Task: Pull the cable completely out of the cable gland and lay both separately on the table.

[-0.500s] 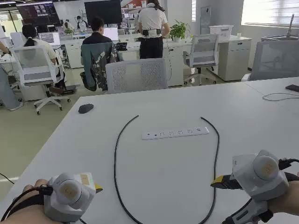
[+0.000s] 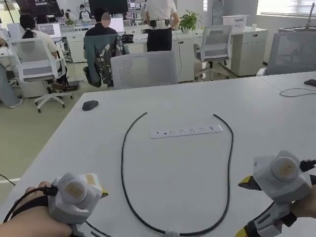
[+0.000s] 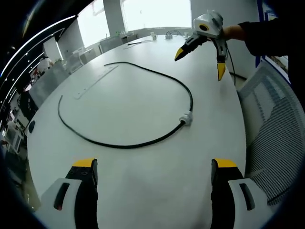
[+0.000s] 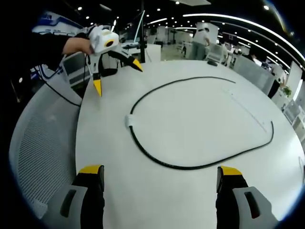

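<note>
**Grippers open, cable not yet out of its gland**

Your left gripper (image 3: 155, 164) and right gripper (image 4: 159, 169) hover over the near edge of the table (image 2: 173, 168), jaws spread, nothing between them. Between the two, at that edge, the white cable gland (image 2: 172, 232) sits threaded on the black cable (image 2: 228, 163), whose two runs reach toward the far edge on either side of a power strip (image 2: 186, 131). The cable looks light and limp, likely to bend rather than push. The gland seems small, hard and apt to slip. Pinch the gland with one gripper and the cable just beside it with the other.
</note>
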The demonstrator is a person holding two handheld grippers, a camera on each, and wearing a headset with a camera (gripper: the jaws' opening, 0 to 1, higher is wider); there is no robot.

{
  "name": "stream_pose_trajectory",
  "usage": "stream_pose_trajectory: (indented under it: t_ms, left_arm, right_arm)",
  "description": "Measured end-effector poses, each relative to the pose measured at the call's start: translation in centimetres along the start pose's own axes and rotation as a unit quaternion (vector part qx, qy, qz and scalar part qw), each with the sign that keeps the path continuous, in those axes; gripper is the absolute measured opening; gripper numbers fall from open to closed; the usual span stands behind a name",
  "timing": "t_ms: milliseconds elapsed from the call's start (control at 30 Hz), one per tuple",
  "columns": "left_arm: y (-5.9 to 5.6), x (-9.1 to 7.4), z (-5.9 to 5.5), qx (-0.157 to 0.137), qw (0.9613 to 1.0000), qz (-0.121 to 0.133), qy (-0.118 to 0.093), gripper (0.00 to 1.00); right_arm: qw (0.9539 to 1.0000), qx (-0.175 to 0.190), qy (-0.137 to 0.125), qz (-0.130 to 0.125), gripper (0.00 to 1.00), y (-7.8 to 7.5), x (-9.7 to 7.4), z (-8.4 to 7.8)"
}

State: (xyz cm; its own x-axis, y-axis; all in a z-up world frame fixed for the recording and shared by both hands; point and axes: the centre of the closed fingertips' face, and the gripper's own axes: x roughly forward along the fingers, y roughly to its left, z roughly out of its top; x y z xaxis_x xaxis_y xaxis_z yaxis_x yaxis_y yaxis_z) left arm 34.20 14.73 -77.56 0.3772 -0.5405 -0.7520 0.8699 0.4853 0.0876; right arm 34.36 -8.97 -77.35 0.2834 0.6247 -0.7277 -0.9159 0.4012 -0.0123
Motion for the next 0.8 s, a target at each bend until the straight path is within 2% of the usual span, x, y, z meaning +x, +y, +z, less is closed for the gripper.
stream_pose_trajectory:
  t_ms: [100,333,600,633,667,800]
  left_arm:
    - [0.19,0.12,-0.48,-0.009,0.9999,0.002,0.01,0.99]
    - [0.09,0.18,-0.46,-0.013,0.9999,-0.002,0.008,0.99]
    - [-0.01,0.39,-0.85,-0.013,0.9998,-0.007,0.014,0.99]
    - [0.15,0.41,-0.83,-0.011,0.9998,-0.003,0.014,0.99]
    - [0.47,0.45,-0.83,-0.011,0.9998,0.007,0.017,0.99]
    - [0.0,0.6,-0.37,-0.005,1.0,0.0,0.008,0.99]
  right_arm:
    - [1.0,-0.002,-0.001,-0.004,0.99,-0.27,-0.02,-0.12]
    - [1.0,0.001,0.0,0.0,0.99,-0.19,0.21,-0.07]
    - [0.9998,-0.017,0.009,0.005,0.99,0.14,0.76,-0.2]
    - [0.9993,-0.033,0.015,-0.002,0.99,-0.2,0.82,-0.31]
    - [0.9993,-0.035,0.016,-0.004,0.99,-0.32,0.86,-0.33]
    - [0.9997,-0.024,0.001,0.0,0.99,-0.57,0.78,0.48]
